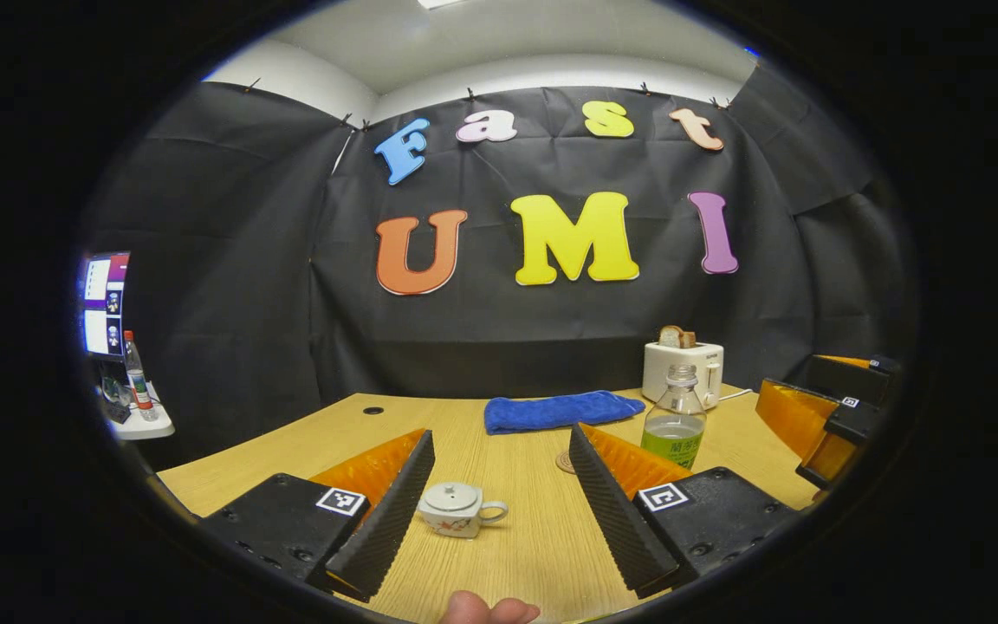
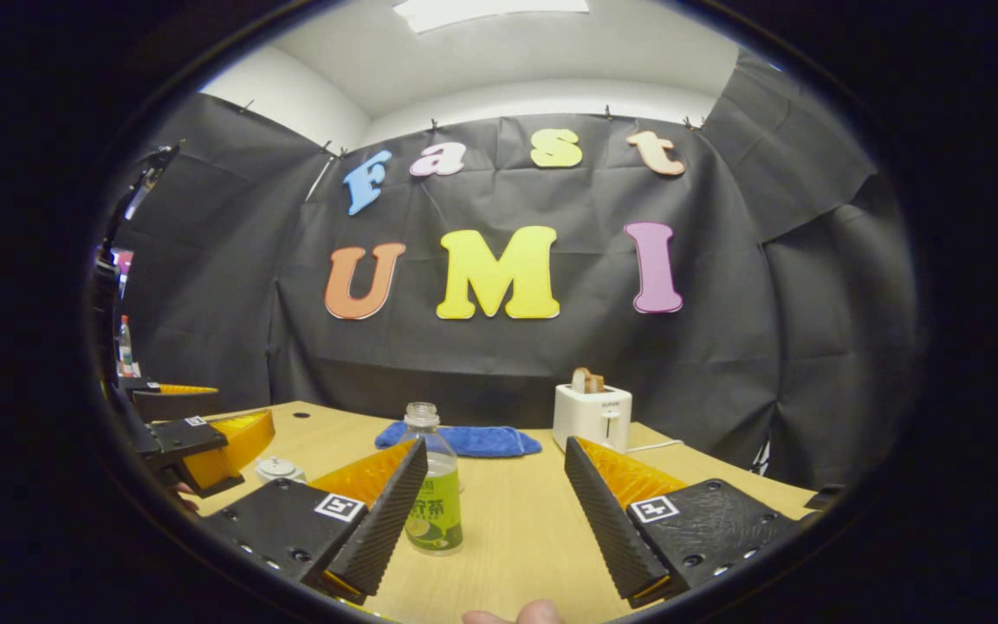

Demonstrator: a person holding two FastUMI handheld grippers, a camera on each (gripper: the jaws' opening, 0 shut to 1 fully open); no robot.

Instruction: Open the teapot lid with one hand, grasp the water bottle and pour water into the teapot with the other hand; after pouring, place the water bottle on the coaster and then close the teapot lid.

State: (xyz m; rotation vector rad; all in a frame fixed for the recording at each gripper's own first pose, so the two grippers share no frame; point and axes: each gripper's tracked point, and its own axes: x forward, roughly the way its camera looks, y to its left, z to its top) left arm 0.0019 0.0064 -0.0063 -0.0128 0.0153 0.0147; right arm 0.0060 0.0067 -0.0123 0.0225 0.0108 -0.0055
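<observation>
In the left gripper view my left gripper is spread wide and holds nothing, its two fingers reaching up from the bottom of the frame. The teapot sits on the table low in the frame, between the fingers and just beside the left one, its lid on and its handle toward the right. To the right of centre the bottle stands upright with no cap, some liquid in its lower part, partly behind my right finger. A bit of the coaster peeks out at that finger's inner edge, lying flat near the bottle. Farther back lie a blue cloth and a toaster with bread in it. My right gripper shows at the right edge.

In the right gripper view my right gripper is likewise released and empty. The bottle stands in the lower middle, close against the inner side of the left finger; I cannot tell if they touch. The teapot is at lower left, mostly hidden, with my left gripper just beside it at the left edge.
</observation>
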